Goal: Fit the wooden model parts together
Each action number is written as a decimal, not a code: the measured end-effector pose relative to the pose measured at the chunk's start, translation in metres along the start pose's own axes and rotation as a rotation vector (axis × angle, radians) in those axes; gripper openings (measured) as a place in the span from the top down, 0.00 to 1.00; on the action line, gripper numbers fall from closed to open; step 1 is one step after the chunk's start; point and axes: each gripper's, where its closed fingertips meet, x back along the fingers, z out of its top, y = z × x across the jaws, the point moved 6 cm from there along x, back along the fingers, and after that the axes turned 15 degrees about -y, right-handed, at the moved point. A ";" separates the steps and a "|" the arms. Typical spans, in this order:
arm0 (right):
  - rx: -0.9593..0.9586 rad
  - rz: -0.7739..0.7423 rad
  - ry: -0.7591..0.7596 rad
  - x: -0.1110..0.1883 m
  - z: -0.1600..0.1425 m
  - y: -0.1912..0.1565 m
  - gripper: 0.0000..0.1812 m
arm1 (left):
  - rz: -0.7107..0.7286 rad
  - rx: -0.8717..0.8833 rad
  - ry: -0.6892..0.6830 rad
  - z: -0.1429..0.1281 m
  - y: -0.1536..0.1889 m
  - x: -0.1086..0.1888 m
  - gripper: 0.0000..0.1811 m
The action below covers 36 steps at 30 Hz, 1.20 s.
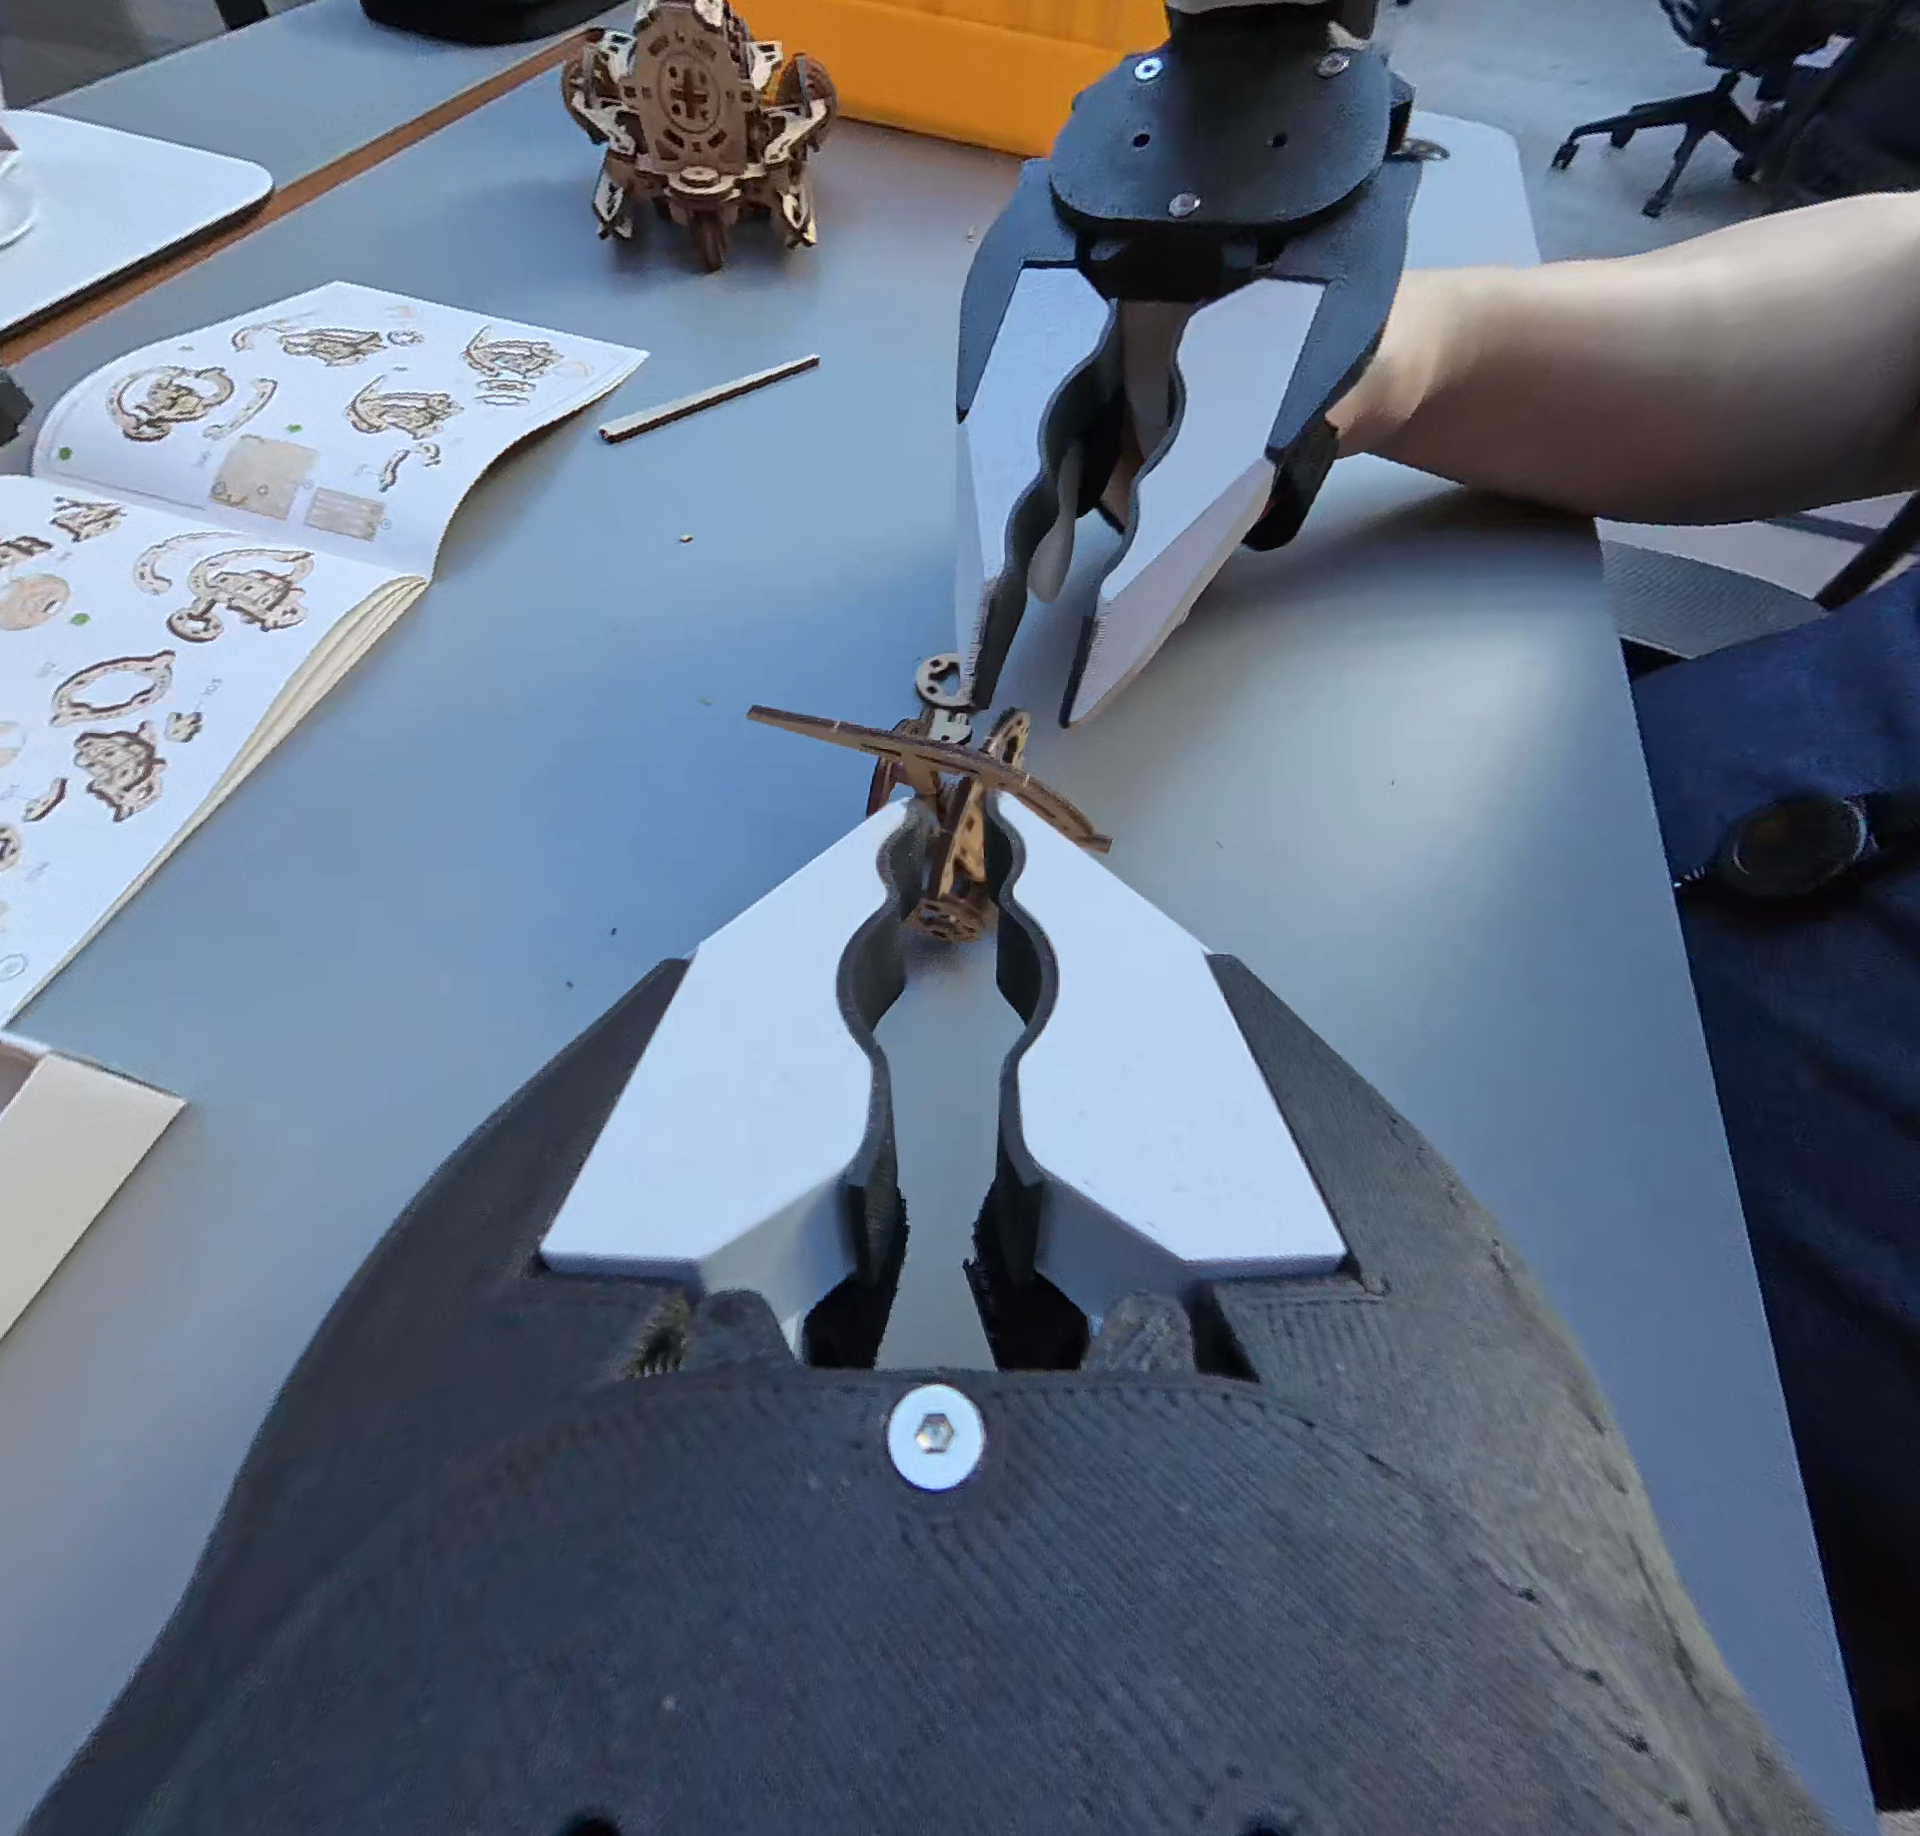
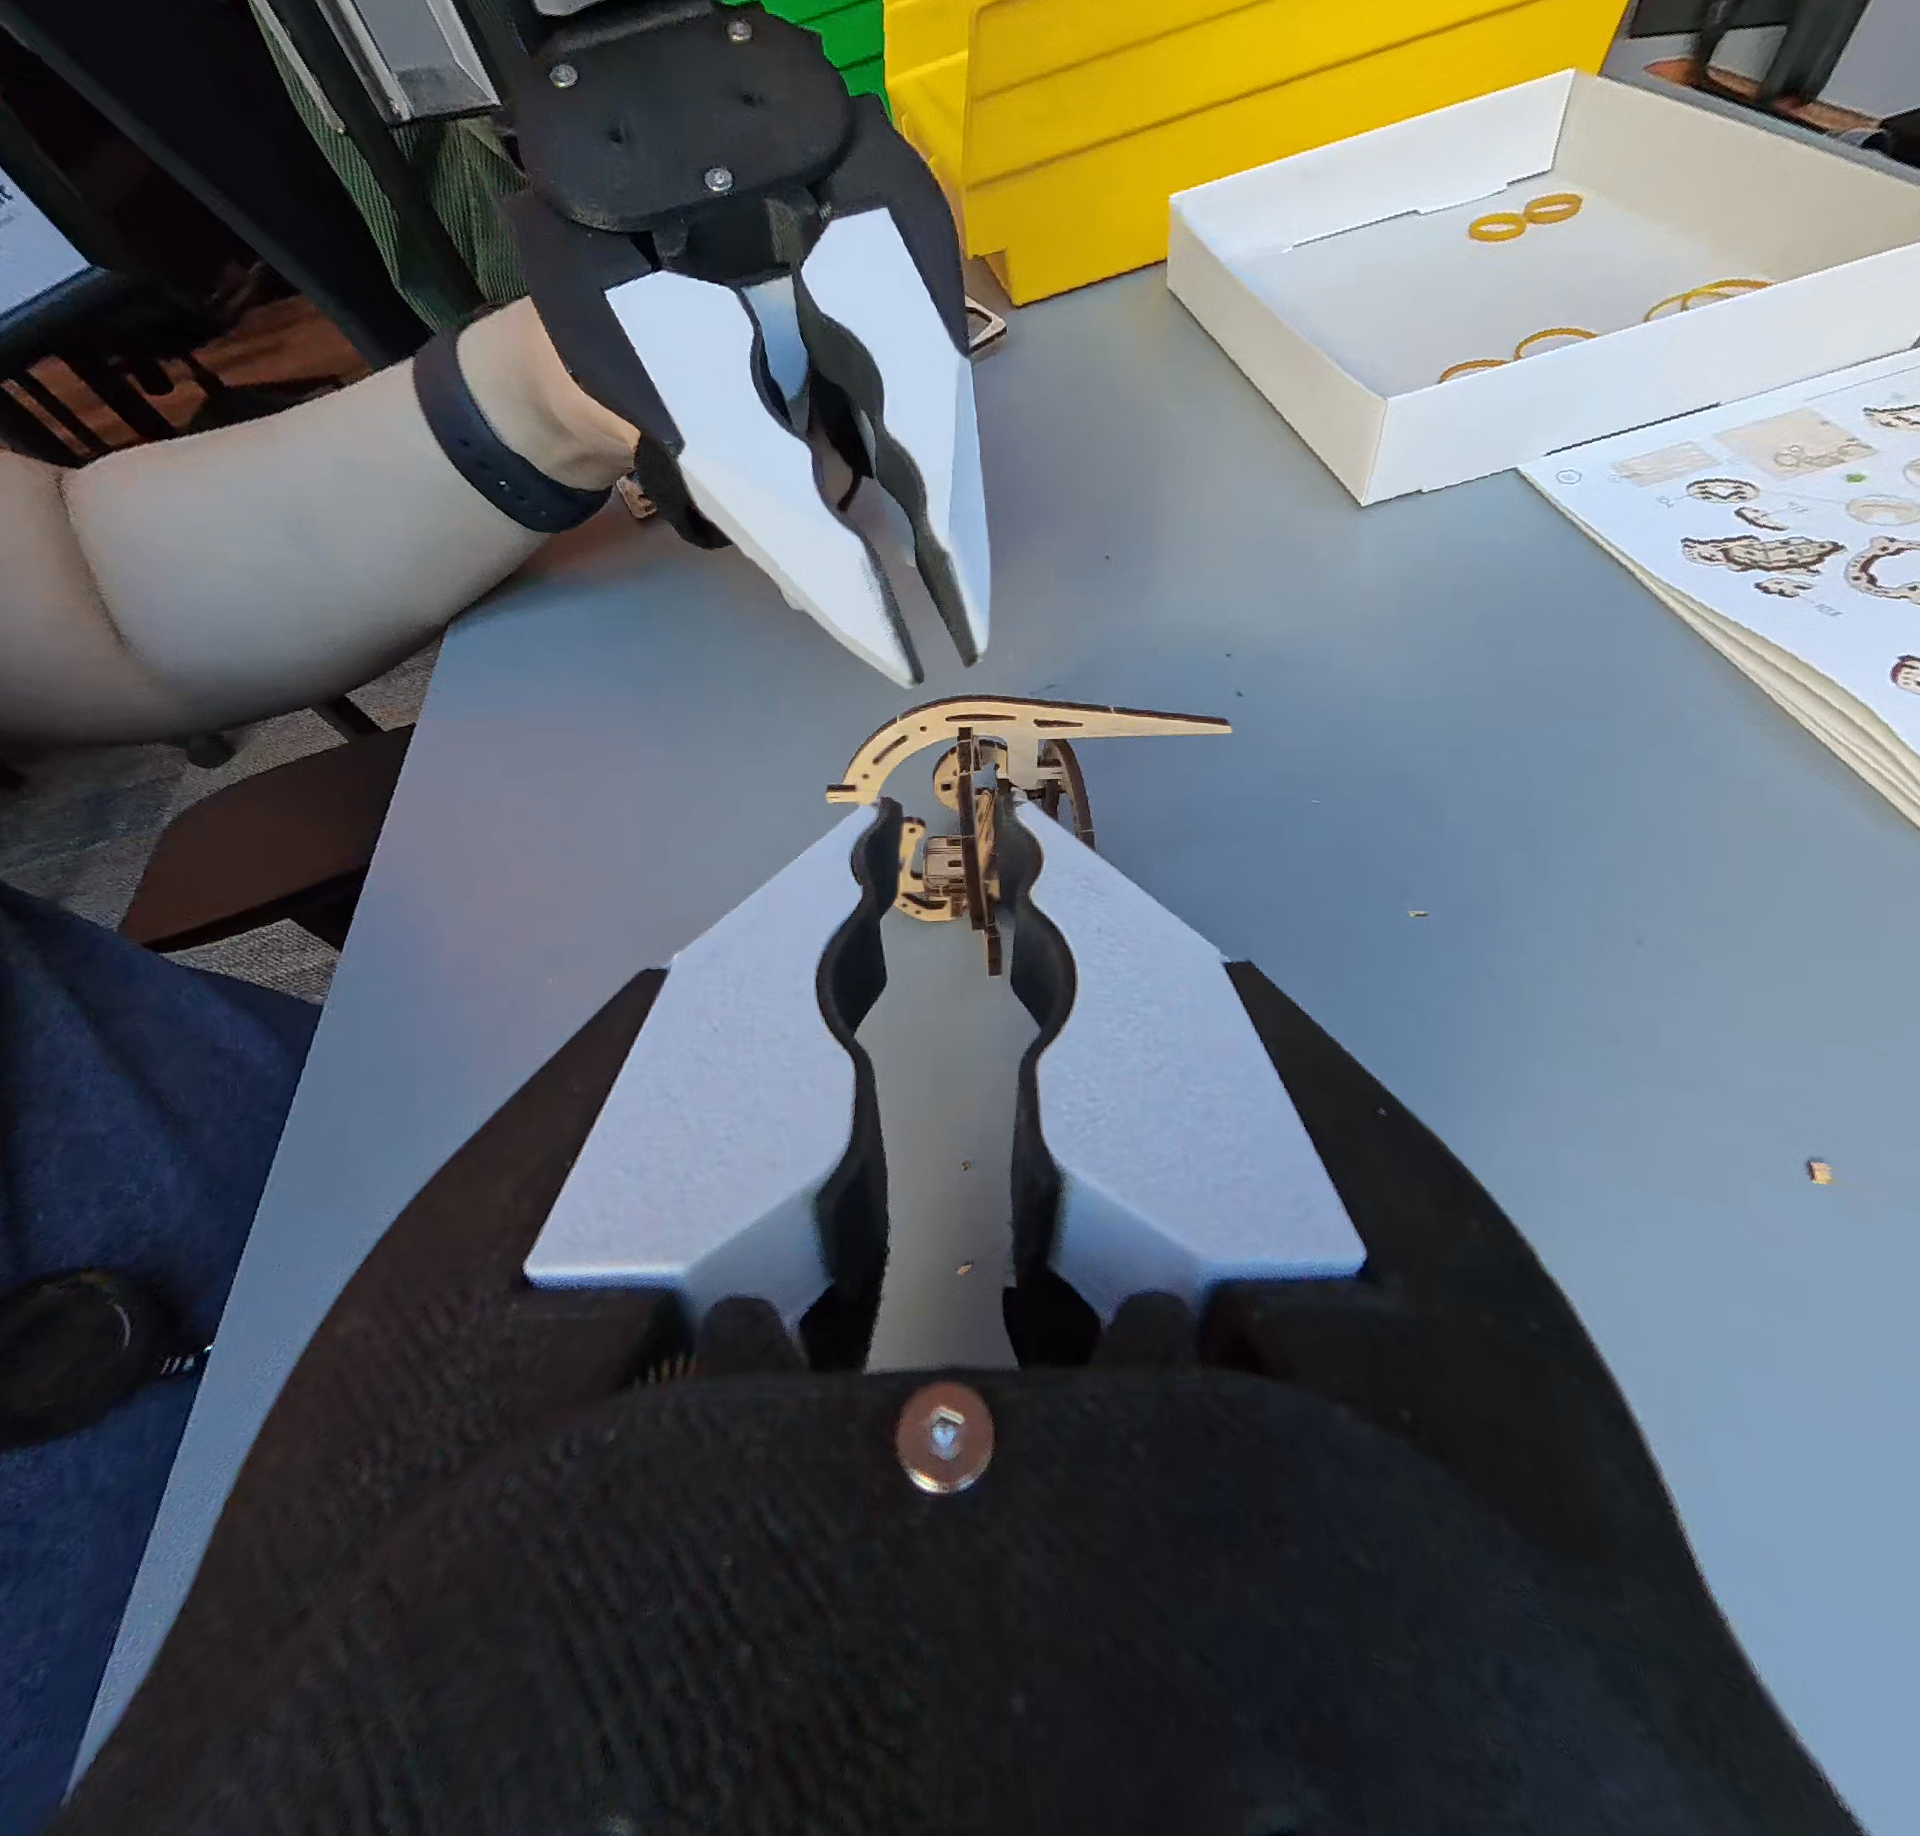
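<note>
A small wooden sub-assembly (image 1: 951,856) of upright discs, with a long curved arm (image 1: 914,747) across its top, sits between the two grippers over the grey table (image 1: 623,851). My right gripper (image 2: 948,812) has its fingertips on either side of the sub-assembly (image 2: 951,877), and the wood fills the gap between them. It also shows in the left wrist view (image 1: 1027,711), at the far end of the wood. My left gripper (image 1: 954,815) has its fingers narrowly apart. In the right wrist view it (image 2: 943,672) hovers just above the curved arm (image 2: 1039,724), holding nothing.
A finished wooden model (image 1: 691,103) stands at the back. An open instruction booklet (image 1: 208,539) lies to the left, with a loose wooden strip (image 1: 707,399) beside it. A white box (image 2: 1455,415) holding rubber bands and a yellow bin (image 2: 1247,72) stand farther off. A person's forearms (image 1: 1662,363) flank the work. The grippers are tip to tip, or close to it. From either gripper's tips it is about 35 centimeters to the finished wooden model (image 1: 691,103).
</note>
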 end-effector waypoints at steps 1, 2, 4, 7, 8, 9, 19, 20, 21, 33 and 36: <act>0.006 -0.001 0.005 0.000 0.000 0.000 0.91 | -0.011 -0.011 -0.006 0.001 0.001 -0.002 0.95; 0.006 0.000 0.011 0.000 0.001 0.000 0.92 | -0.014 -0.021 -0.016 0.001 0.002 -0.004 0.95; 0.004 0.008 0.016 0.000 0.001 0.001 0.93 | -0.032 -0.039 -0.031 0.001 0.003 -0.006 0.95; 0.002 0.022 0.012 -0.002 0.000 0.002 0.94 | -0.039 -0.038 -0.036 0.002 0.002 -0.009 0.94; 0.004 0.020 0.009 -0.002 -0.001 0.002 0.95 | -0.037 -0.038 -0.037 0.002 0.001 -0.009 0.94; 0.008 0.020 0.007 -0.002 -0.001 0.002 0.95 | -0.035 -0.040 -0.037 0.002 0.000 -0.010 0.94; 0.001 0.030 0.016 -0.003 0.000 0.004 0.99 | -0.055 -0.047 -0.036 0.004 0.000 -0.012 0.96; 0.001 0.030 0.016 -0.003 0.000 0.004 0.99 | -0.054 -0.047 -0.038 0.004 0.000 -0.012 0.96; 0.001 0.030 0.017 -0.003 0.000 0.004 0.99 | -0.057 -0.046 -0.037 0.004 0.000 -0.013 0.96; 0.007 0.038 0.025 -0.003 0.000 0.002 0.98 | -0.062 -0.036 -0.054 0.003 0.001 -0.017 0.96; -0.001 0.058 0.056 0.000 0.002 0.001 0.95 | -0.062 -0.031 -0.053 0.001 0.001 -0.016 0.96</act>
